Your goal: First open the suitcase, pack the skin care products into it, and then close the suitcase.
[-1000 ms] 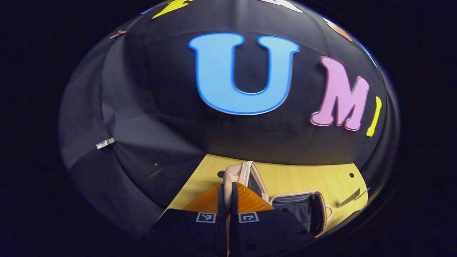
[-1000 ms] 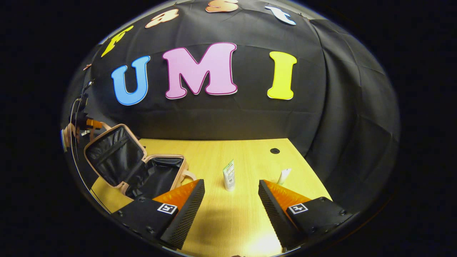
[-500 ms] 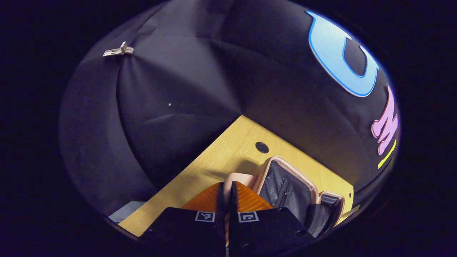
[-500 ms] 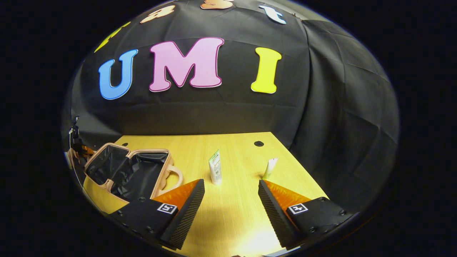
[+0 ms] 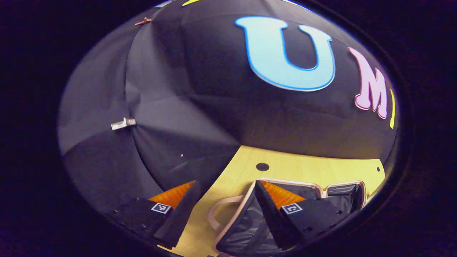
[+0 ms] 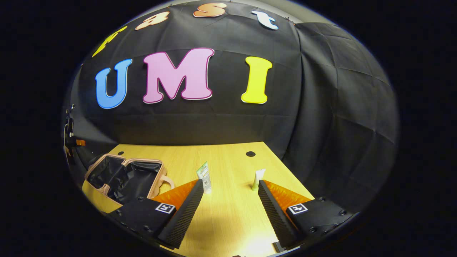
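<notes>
In the left gripper view we see our left tool (image 5: 221, 210) with its fingers spread wide and nothing between them but the worktop (image 5: 307, 171) and the pink carry handle (image 5: 217, 212) of the suitcase (image 5: 246, 221). The suitcase lies open and flat on the worktop, its dark lining facing up, and our left tool's one finger (image 5: 267, 210) sits over the near half of it; whether it touches the lining we cannot tell.

In the right gripper view our right tool (image 6: 230, 210) is also spread apart and empty above bare worktop (image 6: 228, 221). The open suitcase (image 6: 125, 176) lies at the far left of that view. Two skin care tubes stand upright on the worktop beyond the fingertips: a green-and-white tube (image 6: 204, 176) just past one finger, and a smaller pale tube (image 6: 257, 179) just past the other, the two well apart from each other and both outside the suitcase.
</notes>
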A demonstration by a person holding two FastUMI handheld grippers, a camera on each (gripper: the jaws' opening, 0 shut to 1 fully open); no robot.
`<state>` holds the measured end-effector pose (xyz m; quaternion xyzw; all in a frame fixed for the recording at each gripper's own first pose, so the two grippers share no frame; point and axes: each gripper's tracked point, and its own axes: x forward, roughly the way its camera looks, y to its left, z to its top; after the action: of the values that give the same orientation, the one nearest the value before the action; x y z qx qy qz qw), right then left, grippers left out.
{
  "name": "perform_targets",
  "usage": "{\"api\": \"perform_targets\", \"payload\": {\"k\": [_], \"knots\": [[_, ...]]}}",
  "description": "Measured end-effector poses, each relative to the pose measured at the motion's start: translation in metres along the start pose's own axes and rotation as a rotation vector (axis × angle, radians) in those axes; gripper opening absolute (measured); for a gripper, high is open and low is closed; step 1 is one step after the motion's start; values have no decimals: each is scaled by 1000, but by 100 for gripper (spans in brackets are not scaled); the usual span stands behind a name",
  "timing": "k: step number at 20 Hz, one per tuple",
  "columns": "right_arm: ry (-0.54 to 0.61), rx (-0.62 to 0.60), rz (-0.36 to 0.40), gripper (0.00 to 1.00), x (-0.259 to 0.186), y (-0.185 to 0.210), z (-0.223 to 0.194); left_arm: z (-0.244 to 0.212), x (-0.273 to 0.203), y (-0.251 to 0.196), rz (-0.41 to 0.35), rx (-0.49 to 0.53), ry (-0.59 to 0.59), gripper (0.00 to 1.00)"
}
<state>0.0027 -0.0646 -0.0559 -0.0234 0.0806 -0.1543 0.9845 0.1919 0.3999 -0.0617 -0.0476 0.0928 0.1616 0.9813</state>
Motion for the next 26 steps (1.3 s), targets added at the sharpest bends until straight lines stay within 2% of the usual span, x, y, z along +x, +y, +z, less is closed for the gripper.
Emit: {"api": "perform_targets", "payload": {"k": [3, 5, 9, 12, 17, 21, 26], "knots": [[-11, 23, -4, 98, 5, -17, 10, 39, -77, -67, -74, 4, -112, 96], [-10, 42, -1, 98, 9, -27, 12, 34, -120, -132, -163, -26, -111, 96], [3, 42, 6, 98, 19, -47, 5, 8, -183, -273, -354, -56, -123, 96], [27, 59, 14, 98, 28, -60, -5, -37, -217, -375, -526, -39, -95, 96], [59, 76, 15, 97, 49, -78, -23, -104, -236, -495, -702, 9, -4, 96], [86, 72, 28, 97, 76, -81, -40, -141, -215, -563, -757, 84, 49, 96], [141, 107, 39, 98, 132, -79, -78, -182, -160, -612, -707, 92, 105, 96]]}}
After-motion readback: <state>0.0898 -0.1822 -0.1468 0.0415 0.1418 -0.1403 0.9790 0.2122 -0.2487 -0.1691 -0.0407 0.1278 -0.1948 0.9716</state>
